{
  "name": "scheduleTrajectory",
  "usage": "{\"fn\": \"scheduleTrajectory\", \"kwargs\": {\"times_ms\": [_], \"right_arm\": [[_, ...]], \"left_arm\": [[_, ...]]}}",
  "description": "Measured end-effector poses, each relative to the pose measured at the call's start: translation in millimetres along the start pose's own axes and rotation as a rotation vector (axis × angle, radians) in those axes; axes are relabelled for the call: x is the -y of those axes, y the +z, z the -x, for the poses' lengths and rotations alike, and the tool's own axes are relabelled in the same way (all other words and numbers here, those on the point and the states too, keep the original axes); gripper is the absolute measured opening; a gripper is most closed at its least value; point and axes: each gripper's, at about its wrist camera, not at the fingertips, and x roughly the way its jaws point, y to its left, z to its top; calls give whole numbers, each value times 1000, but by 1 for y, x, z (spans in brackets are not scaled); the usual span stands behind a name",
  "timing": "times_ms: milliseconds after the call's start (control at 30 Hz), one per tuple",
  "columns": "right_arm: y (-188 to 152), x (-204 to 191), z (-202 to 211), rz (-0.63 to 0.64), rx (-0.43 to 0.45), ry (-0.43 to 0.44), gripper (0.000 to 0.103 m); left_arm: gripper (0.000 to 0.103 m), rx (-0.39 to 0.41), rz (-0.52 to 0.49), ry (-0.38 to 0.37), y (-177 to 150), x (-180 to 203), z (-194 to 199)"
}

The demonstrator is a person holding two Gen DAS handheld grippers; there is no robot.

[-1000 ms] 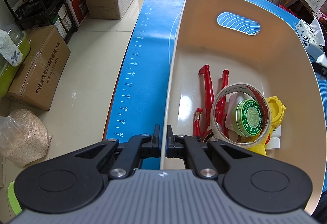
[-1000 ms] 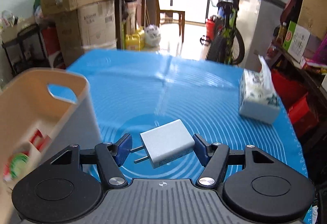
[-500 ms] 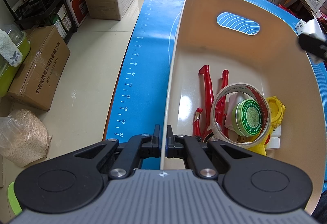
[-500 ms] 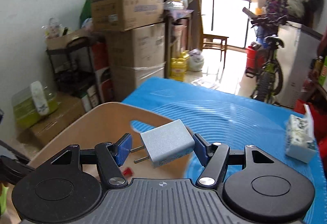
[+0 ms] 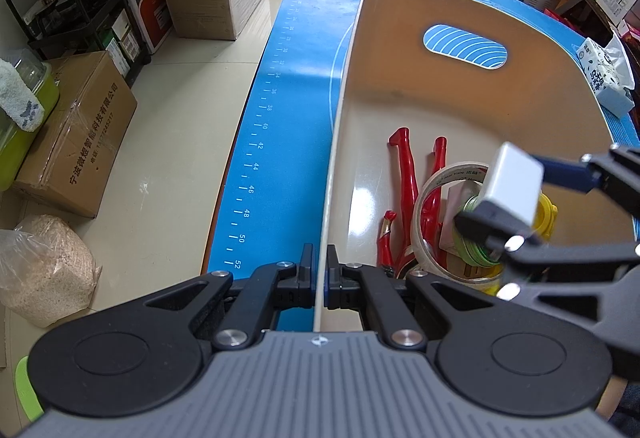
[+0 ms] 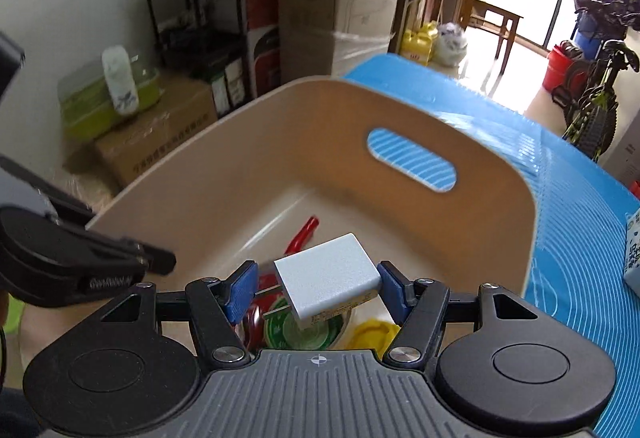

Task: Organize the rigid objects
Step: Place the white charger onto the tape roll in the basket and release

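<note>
My left gripper point(image 5: 319, 262) is shut on the near rim of the beige bin point(image 5: 336, 126), whose thin wall runs between its pads. The bin point(image 6: 496, 166) stands on the blue mat point(image 5: 292, 110). My right gripper point(image 6: 318, 280) is shut on a white plug adapter point(image 6: 328, 278), prongs pointing left, and hangs over the bin's inside. In the left wrist view the adapter point(image 5: 514, 184) and the right gripper point(image 5: 520, 194) come in from the right, above a tape roll point(image 5: 428, 198). Red pliers point(image 5: 408, 190), a green tin point(image 6: 296, 330) and a yellow piece point(image 5: 550, 216) lie in the bin.
A tissue pack point(image 5: 604, 78) lies on the mat beyond the bin's right side. Cardboard boxes point(image 5: 80, 134), a black shelf point(image 5: 76, 6) and a sack point(image 5: 40, 270) stand on the floor to the left. A bicycle point(image 6: 596, 94) stands at the far right.
My right gripper carried the white adapter leftwards from over the blue mat to above the bin's contents, and it now shows in the left wrist view. The left gripper has stayed on the rim.
</note>
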Motion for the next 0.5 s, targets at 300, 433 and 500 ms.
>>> {"fn": "scheduleTrajectory", "kwargs": {"times_ms": [300,433,500], "right_arm": [[3,-12,-8,58,-72,-41,70],[0,-7,-5,46,-64,-31,73],[-2,-3,-2,42,-43,-25,73]], "left_arm": [[4,0,-2,3,1,1,0],[4,0,-2,2,1,1,0],[4,1,-3,3,1,1,0]]}}
